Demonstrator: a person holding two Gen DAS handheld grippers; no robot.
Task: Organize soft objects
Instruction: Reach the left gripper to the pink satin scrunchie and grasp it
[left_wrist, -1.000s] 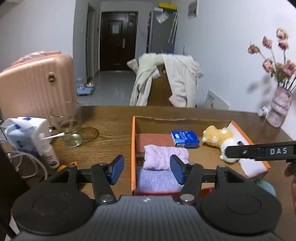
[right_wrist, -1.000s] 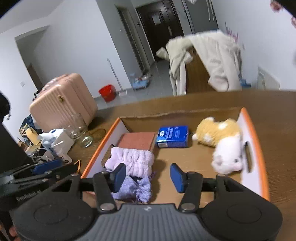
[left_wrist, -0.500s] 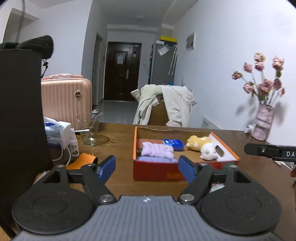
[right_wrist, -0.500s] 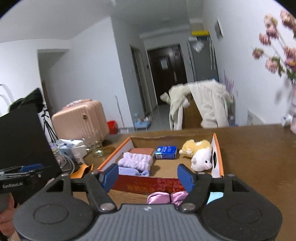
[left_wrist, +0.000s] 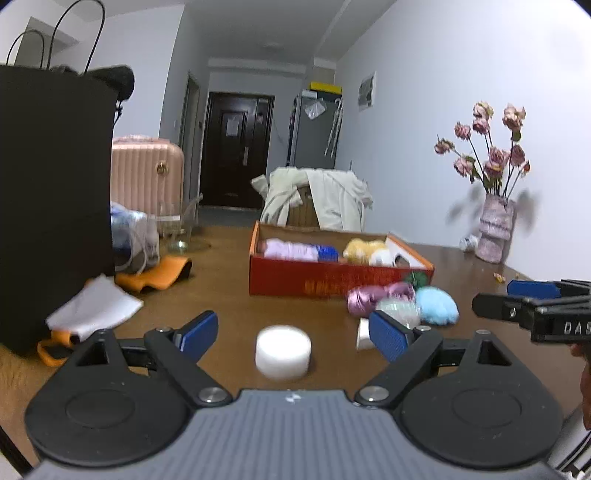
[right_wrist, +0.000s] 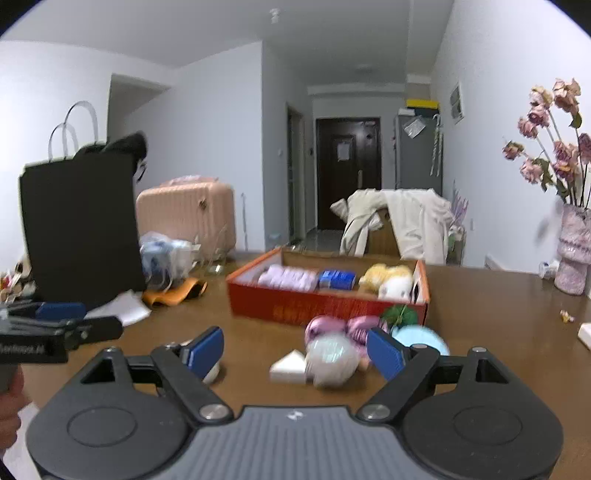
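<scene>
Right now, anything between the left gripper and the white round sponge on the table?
Nothing visible. The white round sponge sits on bare table directly ahead of the left gripper, whose jaws are opening with nothing between them.

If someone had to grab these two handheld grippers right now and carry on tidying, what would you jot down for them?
Left gripper: jaws opening, nothing held, a white round pad on the table ahead of it.
Right gripper: jaws opening, nothing held, a pale ball ahead.
Done: the red box holds a lilac towel, blue packet and plush toys.
Left: pink yarn, green yarn, light blue puff, pale ball and white wedge lie outside, in front of the box.
</scene>
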